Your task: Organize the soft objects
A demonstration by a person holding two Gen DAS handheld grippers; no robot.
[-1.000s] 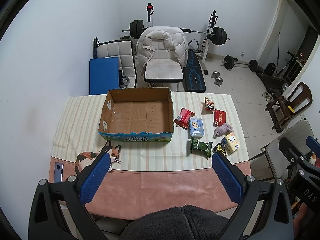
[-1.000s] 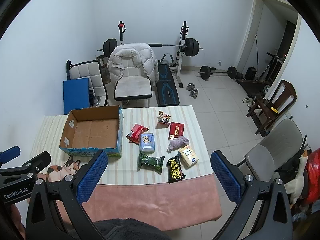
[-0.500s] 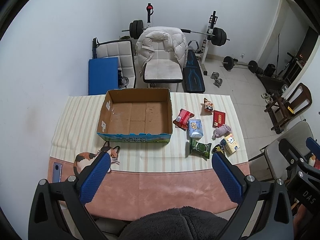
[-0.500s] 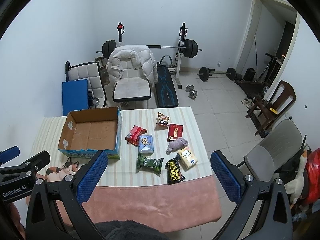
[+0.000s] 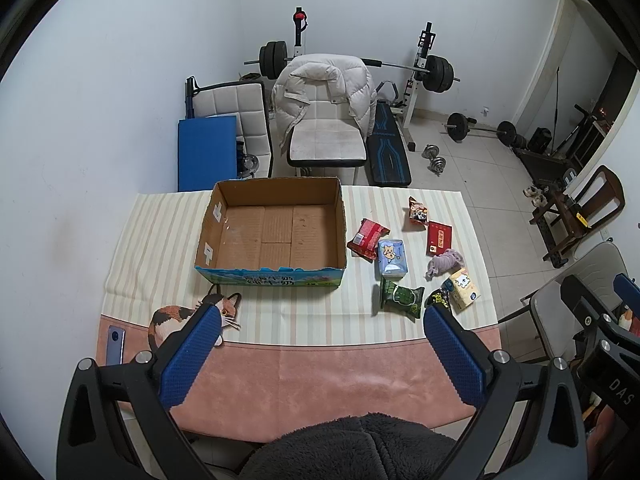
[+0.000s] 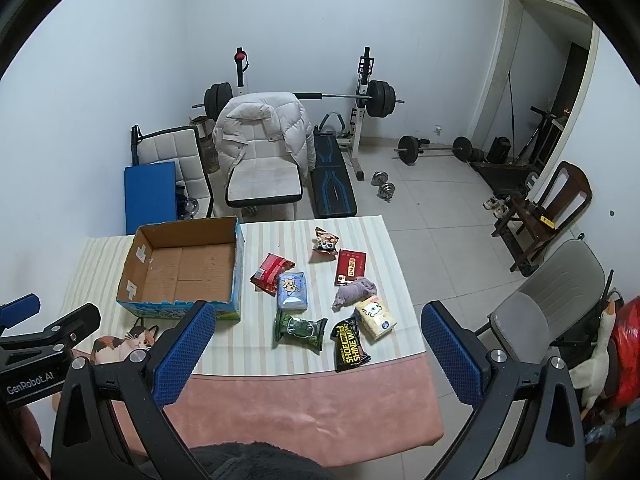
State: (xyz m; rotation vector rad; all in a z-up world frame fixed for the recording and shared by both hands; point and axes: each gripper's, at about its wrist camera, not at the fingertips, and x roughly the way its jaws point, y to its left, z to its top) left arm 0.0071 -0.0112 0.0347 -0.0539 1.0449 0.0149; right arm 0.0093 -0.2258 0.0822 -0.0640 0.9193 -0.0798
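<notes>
From my left gripper (image 5: 320, 354), spread wide, striped table (image 5: 160, 248) in a gym room, cardboard box (image 5: 272, 232) lying left-right, packets right of it, from my right gripper (image 6: 316, 354), equally wide, green packet (image 6: 300, 330) lengthwise left-right, near the table's front.

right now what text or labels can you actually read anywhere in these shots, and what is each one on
"SHOE SHINE W...": black packet at the near edge of the striped cloth, cut off after the W.
"GenRobot.AI": body of the left gripper, seen in the right wrist view.
"DAS": body of the right gripper, seen in the left wrist view.
Too small or blurred to read: print on the cardboard box front, red flat packet, blue tissue pack, green packet.
</notes>
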